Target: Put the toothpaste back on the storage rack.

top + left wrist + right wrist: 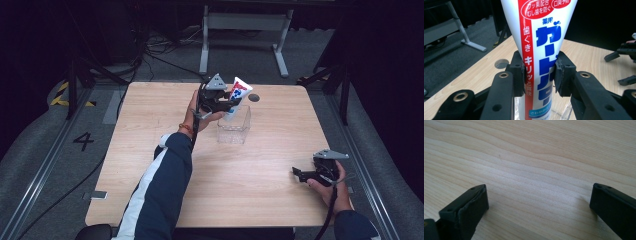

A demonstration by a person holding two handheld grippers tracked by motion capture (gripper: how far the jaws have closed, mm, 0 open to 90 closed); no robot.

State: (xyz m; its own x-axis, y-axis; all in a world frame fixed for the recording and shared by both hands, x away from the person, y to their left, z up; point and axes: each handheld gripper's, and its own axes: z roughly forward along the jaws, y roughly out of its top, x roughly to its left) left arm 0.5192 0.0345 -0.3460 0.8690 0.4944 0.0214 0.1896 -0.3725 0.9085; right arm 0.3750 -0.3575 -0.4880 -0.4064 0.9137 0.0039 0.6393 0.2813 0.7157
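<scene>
Clamped between the jaws of the left hand-held gripper (225, 101), a toothpaste tube (237, 95) is held near upright, long axis vertical, lower end inside the clear plastic bin (234, 131) on the tabletop (260, 165). The right hand-held gripper (306, 175) is rested well apart, jaws wide. Printed tube lettering (544, 57) is resolved in the left gripper view.

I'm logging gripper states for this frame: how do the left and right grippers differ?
The left gripper is shut on the toothpaste tube; the right gripper is open and holds nothing. The left is raised at the clear box near the table's far edge; the right sits low near the near right corner, over bare wood. Both are hand-held, with black jaws.
</scene>
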